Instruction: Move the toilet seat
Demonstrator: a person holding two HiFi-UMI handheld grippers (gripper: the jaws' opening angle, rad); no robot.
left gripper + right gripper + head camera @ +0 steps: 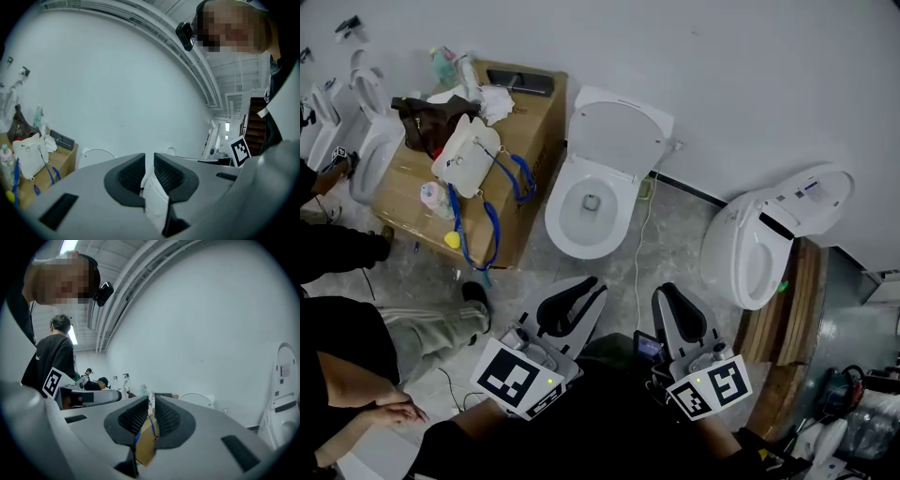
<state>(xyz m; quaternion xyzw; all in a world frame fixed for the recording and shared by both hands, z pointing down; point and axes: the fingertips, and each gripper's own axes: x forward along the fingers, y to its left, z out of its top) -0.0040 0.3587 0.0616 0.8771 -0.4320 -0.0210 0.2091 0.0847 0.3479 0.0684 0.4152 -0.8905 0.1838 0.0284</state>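
We hold the left gripper (586, 289) and right gripper (673, 292) nearest, jaws of each closed together on nothing. Beyond them, the toilet (567, 234) stands at the floor's far edge against the wall, beside a cardboard box (530, 117). Its toilet seat (617, 134) is raised upright.

On your left stands a cardboard box (536, 131) carrying a white handbag (461, 157) and a brown bag (427, 120), with a blue strap (494, 230) hanging over its side. To your right, a second toilet (750, 246) lies tilted just beside a stack of wooden boards (795, 300). A thin white cable (639, 253) runs across the floor. A person in black (342, 253) is at the far left.
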